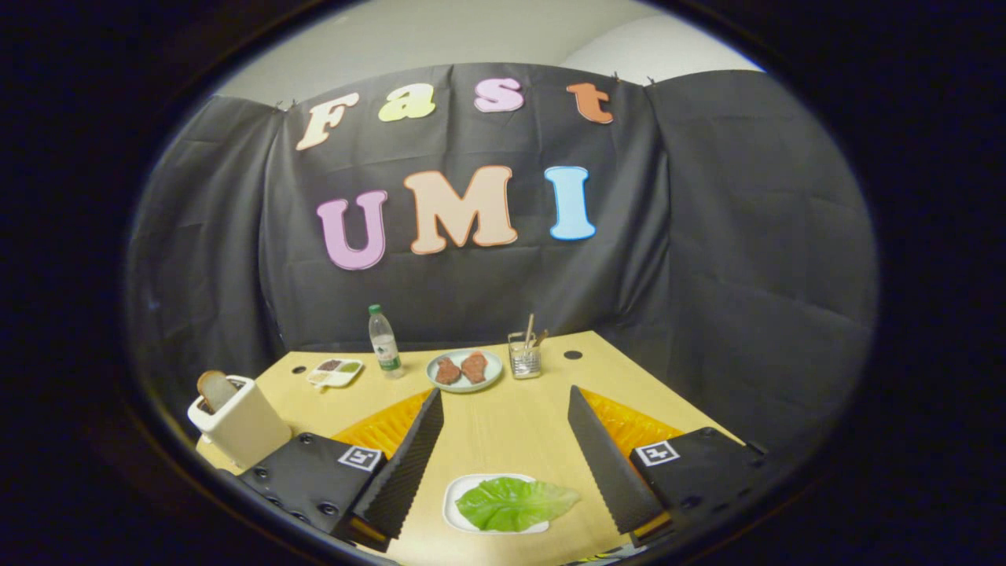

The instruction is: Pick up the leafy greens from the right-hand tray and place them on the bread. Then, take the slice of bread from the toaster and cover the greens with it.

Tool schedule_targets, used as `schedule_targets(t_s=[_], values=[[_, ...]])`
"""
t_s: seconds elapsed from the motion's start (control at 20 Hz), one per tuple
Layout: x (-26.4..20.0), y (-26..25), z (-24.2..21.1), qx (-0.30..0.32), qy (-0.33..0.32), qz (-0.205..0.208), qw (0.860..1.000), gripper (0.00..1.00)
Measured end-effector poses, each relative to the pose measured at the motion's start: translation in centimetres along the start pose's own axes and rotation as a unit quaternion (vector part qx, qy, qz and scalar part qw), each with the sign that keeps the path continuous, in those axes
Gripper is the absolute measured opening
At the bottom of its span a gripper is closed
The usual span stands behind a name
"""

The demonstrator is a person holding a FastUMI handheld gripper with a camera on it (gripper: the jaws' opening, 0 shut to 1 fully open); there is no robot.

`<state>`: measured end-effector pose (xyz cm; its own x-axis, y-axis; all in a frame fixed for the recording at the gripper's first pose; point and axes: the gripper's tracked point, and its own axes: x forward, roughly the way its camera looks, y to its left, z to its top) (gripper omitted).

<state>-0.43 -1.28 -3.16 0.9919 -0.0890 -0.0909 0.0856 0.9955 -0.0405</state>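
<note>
A green lettuce leaf (515, 503) lies on a small white tray (451, 497), low between my two fingers and close to their base. My gripper (504, 391) is open, its fingers spread wide on either side of the leaf and not touching it. A white toaster (244, 424) stands to the left of my left finger, with a brown bread slice (214, 387) sticking up out of its slot. Beyond the fingertips sits a pale round plate (497, 368) with two reddish-brown pieces on it.
The wooden table (503, 432) runs ahead to the black cloth wall. At its far side stand a water bottle (384, 342), a small divided dish (336, 371) with sauces and a glass cup (524, 358) holding sticks.
</note>
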Motion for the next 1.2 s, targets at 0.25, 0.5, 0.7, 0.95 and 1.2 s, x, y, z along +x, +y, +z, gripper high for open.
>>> schedule_targets(t_s=[0.25, 0.5, 0.7, 0.95, 1.2], values=[[1.2, -2.1, -3.1, -0.014, 0.048, 0.004, 0.999, 1.0], [4.2, -4.0, -8.8, -0.007, 0.118, 0.038, 0.992, 1.0], [6.8, -6.4, -14.8, 0.02, 0.189, 0.033, 0.981, 1.0], [7.9, -7.4, -20.9, -0.004, 0.258, 0.04, 0.965, 1.0], [8.1, -7.1, -23.9, -0.028, 0.293, 0.05, 0.954, 1.0]])
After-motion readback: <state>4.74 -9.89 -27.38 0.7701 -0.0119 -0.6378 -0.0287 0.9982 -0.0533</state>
